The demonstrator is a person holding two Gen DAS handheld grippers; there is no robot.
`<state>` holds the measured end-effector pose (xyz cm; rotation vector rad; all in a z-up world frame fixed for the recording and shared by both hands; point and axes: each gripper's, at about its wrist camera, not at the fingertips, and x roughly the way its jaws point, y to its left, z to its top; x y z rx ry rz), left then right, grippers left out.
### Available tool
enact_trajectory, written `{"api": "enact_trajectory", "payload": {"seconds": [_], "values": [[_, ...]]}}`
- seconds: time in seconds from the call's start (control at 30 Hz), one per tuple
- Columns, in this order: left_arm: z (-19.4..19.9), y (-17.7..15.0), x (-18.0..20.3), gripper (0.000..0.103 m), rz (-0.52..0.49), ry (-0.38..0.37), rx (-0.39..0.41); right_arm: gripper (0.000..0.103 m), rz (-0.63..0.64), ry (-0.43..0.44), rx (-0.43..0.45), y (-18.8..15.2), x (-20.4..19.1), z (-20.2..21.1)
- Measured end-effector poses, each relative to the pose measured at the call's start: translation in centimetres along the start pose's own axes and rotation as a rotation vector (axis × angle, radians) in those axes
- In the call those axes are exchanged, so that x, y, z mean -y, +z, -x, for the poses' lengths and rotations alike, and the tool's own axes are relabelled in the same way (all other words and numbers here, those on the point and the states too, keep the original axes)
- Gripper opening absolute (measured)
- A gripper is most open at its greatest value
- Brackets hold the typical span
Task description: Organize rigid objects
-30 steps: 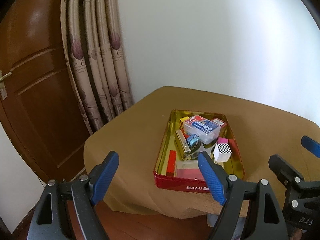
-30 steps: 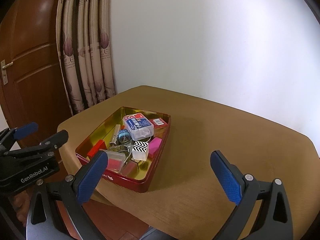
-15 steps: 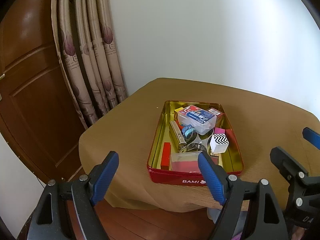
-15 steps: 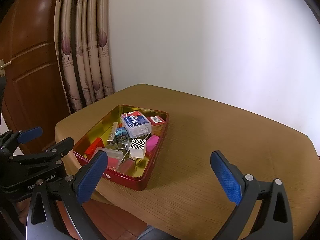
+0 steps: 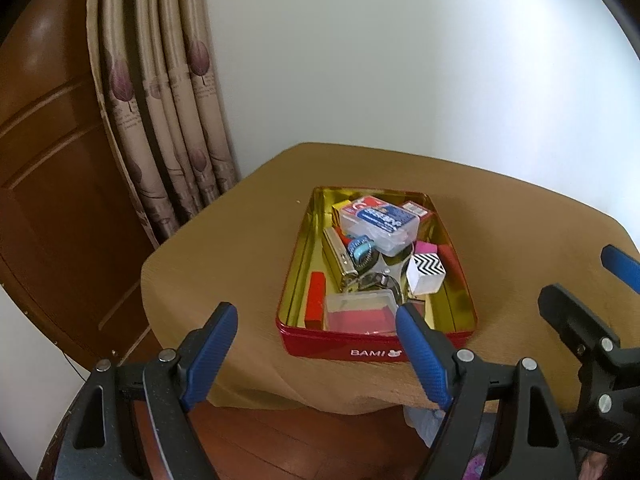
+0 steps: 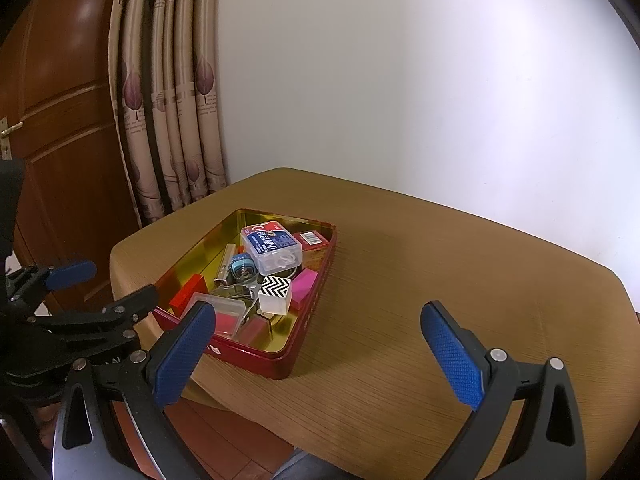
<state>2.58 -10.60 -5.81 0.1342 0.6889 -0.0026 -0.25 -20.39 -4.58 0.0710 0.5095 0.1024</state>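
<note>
1. On a counter (image 6: 420, 280) draped in tan cloth, a red tin (image 5: 376, 346) marked "BAMI" sat just ahead of the left gripper (image 5: 316, 352), whose blue-padded fingers stood wide apart and empty.
2. Ahead and to the left of the right gripper (image 6: 320, 352), the same tin (image 6: 308, 316) lay near the counter's front corner; that gripper's fingers were likewise spread, clamped on nothing, over bare cloth.
3. Inside the tin, farthest from the grippers, a clear plastic box with a blue label (image 5: 380, 224) rested on top of the other pieces.
4. Nearer, a white cube with a black zigzag top (image 5: 426, 276) stood beside a pink block (image 5: 426, 247), with a brass-coloured bar (image 5: 340, 260) and a small blue-faced item (image 5: 360, 251) to its left.
5. Closest to the left gripper, a clear case holding something pink (image 5: 358, 312) lay next to a red block (image 5: 316, 294) along the tin's left wall.
6. Beyond the counter hung a patterned curtain (image 6: 168, 100) beside a wooden door (image 6: 60, 120).
</note>
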Motion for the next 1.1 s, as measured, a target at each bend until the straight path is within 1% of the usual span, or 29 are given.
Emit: {"api": "enact_trajectory", "payload": {"seconds": [0.27,0.33,0.43,0.5,0.6,0.8,1.0,1.1], "values": [[-0.25,-0.28,0.52,0.085,-0.021,-0.011,-0.006,0.102,0.0,-0.001,0.001,0.0,-0.02,0.04],[-0.22,-0.33,0.4,0.085,-0.01,-0.016,0.001,0.102,0.001,0.0,0.001,0.0,0.0,0.04],[-0.4,-0.43,-0.06,0.086,0.023,-0.055,-0.005,0.102,0.0,0.001,0.002,-0.08,0.1,0.08],[-0.51,-0.51,-0.33,0.087,0.042,-0.062,-0.008,0.102,0.0,0.004,-0.001,-0.12,0.16,0.04],[-0.51,-0.58,-0.38,0.087,0.05,-0.037,0.0,0.102,0.001,0.001,0.002,-0.07,0.08,0.09],[-0.43,-0.73,-0.12,0.087,0.039,-0.019,0.016,0.102,0.007,0.004,0.008,-0.17,0.29,0.29],[-0.41,-0.71,-0.23,0.087,0.047,-0.028,0.019,0.102,0.012,0.007,0.005,-0.11,0.3,0.32],[-0.19,-0.75,-0.07,0.087,0.037,-0.029,0.036,0.102,0.014,0.003,0.005,-0.03,0.31,0.45]]}}
